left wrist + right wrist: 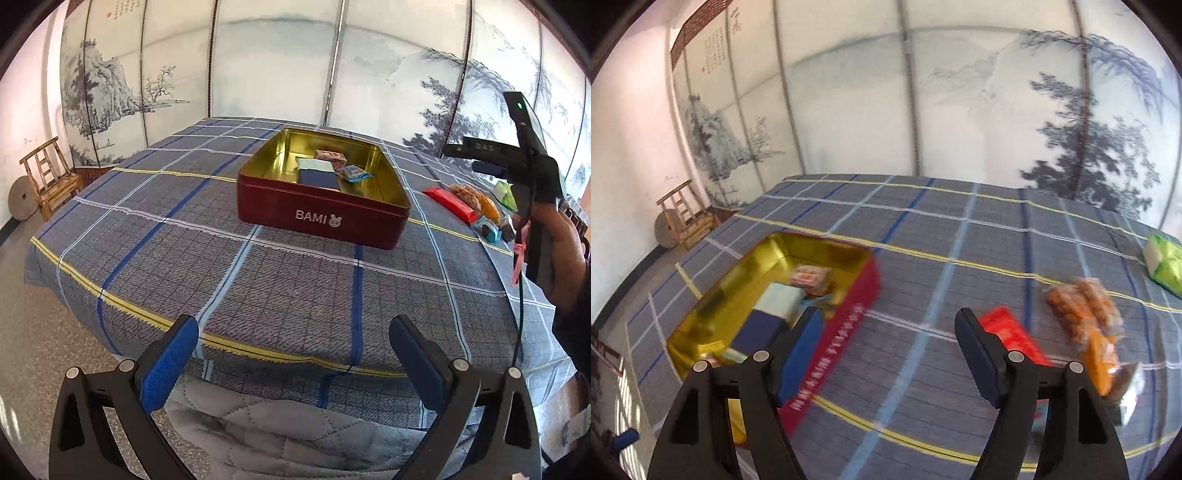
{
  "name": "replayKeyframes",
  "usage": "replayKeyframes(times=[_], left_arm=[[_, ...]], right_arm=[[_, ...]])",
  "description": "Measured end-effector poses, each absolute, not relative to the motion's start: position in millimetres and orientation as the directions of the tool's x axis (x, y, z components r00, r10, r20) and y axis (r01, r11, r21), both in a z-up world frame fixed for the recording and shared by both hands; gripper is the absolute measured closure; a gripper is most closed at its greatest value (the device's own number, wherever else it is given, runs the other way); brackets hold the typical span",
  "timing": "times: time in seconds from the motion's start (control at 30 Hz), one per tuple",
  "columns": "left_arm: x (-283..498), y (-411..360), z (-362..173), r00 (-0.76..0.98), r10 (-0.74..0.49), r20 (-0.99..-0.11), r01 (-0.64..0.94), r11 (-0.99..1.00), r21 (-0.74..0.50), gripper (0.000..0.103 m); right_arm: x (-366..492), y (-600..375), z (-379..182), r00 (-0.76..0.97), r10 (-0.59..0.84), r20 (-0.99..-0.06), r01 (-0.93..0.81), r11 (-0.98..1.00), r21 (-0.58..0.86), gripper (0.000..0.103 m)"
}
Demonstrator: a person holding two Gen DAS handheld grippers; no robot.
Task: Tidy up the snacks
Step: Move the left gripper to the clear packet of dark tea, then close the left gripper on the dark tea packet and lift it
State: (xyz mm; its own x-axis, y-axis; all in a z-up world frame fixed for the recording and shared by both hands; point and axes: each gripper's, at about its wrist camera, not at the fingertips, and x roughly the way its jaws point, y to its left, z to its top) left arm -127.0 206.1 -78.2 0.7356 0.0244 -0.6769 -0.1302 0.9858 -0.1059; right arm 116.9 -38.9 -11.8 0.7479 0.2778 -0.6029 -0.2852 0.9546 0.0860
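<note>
Left hand-held gripper [293, 341] empty | person's hand [563, 254] left view only

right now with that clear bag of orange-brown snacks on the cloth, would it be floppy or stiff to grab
Probably floppy: the clear bag of snacks looks soft and lumpy, so it would likely sag. The loose pieces inside may shift or crush. The film looks glossy, so possibly slippery.

Bright even daylight; strong fisheye bending at edges; left view sharp; right view motion-blurred; dark vignette corners.
</note>
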Motion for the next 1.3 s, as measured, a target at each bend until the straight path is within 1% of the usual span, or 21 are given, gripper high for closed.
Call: replayKeyframes(times=[0.07,0.13,0.23,0.3,0.4,0.5,0.67,0.7,0.77,0.8,0.83,0.9,0.93,1.0,1.07,1.1,1.13,1.2,1.27,1.3], left_arm=[[-117.1,193.2,-73.5,0.734,-0.005,-0.679,-0.089,0.991,-0.103,0.001],[-102.3,173.0,-63.4,0.740,-0.038,-0.672,-0.036,0.995,-0.096,0.001],[-74.0,137.4,-45.8,0.745,-0.103,-0.659,0.049,0.994,-0.100,0.001],[-48.4,111.8,-36.0,0.728,-0.157,-0.668,0.089,0.987,-0.135,0.001],[-5.0,75.4,-28.7,0.696,-0.198,-0.690,0.101,0.979,-0.179,0.001],[42.9,35.7,-27.8,0.680,-0.167,-0.714,0.067,0.984,-0.167,0.001],[104.5,-22.9,-39.7,0.649,-0.071,-0.758,0.016,0.997,-0.080,0.001],[112.9,-34.1,-42.3,0.640,-0.084,-0.763,0.032,0.996,-0.083,0.002],[120.7,-53.4,-44.9,0.630,-0.105,-0.770,0.066,0.994,-0.081,0.007],[123.3,-64.9,-44.5,0.621,-0.137,-0.772,0.099,0.990,-0.095,0.010],[126.1,-77.6,-43.9,0.613,-0.169,-0.771,0.142,0.985,-0.102,0.010],[127.1,-102.0,-42.6,0.627,-0.159,-0.762,0.194,0.980,-0.044,0.011],[124.1,-113.1,-41.8,0.642,-0.158,-0.750,0.223,0.975,-0.015,0.016],[117.9,-134.9,-43.9,0.646,-0.186,-0.740,0.308,0.951,0.029,0.020],[116.6,-153.8,-49.5,0.646,-0.188,-0.740,0.371,0.925,0.089,0.025],[116.6,-160.2,-53.3,0.642,-0.186,-0.744,0.394,0.912,0.112,0.032],[118.1,-165.2,-58.2,0.629,-0.187,-0.755,0.415,0.901,0.122,0.043],[122.8,-171.0,-67.2,0.591,-0.199,-0.782,0.453,0.884,0.117,0.052],[124.7,-178.9,-74.1,0.589,-0.187,-0.786,0.483,0.861,0.158,0.052],[126.1,-181.1,-76.4,0.578,-0.197,-0.792,0.502,0.851,0.155,0.052]], right_arm=[[119.5,-87.0,-19.5,0.785,0.169,-0.596,-0.181,0.983,0.040,0.023],[125.6,-134.7,-32.0,0.788,0.061,-0.612,-0.069,0.998,0.010,0.023],[130.1,-202.7,-47.2,0.768,-0.039,-0.639,0.075,0.997,0.030,0.023],[127.4,-240.7,-51.7,0.763,-0.073,-0.643,0.152,0.986,0.069,0.023],[119.5,-281.5,-55.8,0.774,-0.084,-0.627,0.227,0.962,0.151,0.022],[114.1,-305.6,-60.8,0.783,-0.038,-0.621,0.259,0.928,0.269,0.021],[115.1,-319.6,-68.4,0.780,0.005,-0.626,0.272,0.898,0.345,0.017],[113.8,-327.4,-72.0,0.779,0.022,-0.626,0.272,0.888,0.370,0.016],[112.2,-339.9,-77.7,0.780,0.037,-0.624,0.291,0.862,0.415,0.016],[109.7,-343.8,-79.2,0.783,0.039,-0.620,0.299,0.852,0.431,0.016],[109.1,-345.4,-79.7,0.786,0.044,-0.617,0.299,0.846,0.442,0.016],[109.8,-344.5,-79.8,0.786,0.046,-0.616,0.294,0.849,0.439,0.016],[110.2,-342.9,-78.9,0.788,0.046,-0.614,0.289,0.853,0.435,0.016],[111.2,-342.2,-78.5,0.790,0.050,-0.611,0.282,0.856,0.433,0.016],[109.5,-344.3,-78.6,0.794,0.048,-0.606,0.286,0.851,0.441,0.016],[108.0,-345.4,-78.9,0.796,0.046,-0.604,0.289,0.847,0.446,0.016],[107.3,-346.9,-79.2,0.796,0.041,-0.604,0.296,0.844,0.448,0.016],[106.3,-349.5,-79.6,0.797,0.035,-0.603,0.306,0.837,0.453,0.016],[105.8,-350.7,-79.7,0.797,0.036,-0.603,0.307,0.835,0.457,0.016],[106.4,-350.7,-80.0,0.796,0.039,-0.604,0.306,0.835,0.457,0.016]])
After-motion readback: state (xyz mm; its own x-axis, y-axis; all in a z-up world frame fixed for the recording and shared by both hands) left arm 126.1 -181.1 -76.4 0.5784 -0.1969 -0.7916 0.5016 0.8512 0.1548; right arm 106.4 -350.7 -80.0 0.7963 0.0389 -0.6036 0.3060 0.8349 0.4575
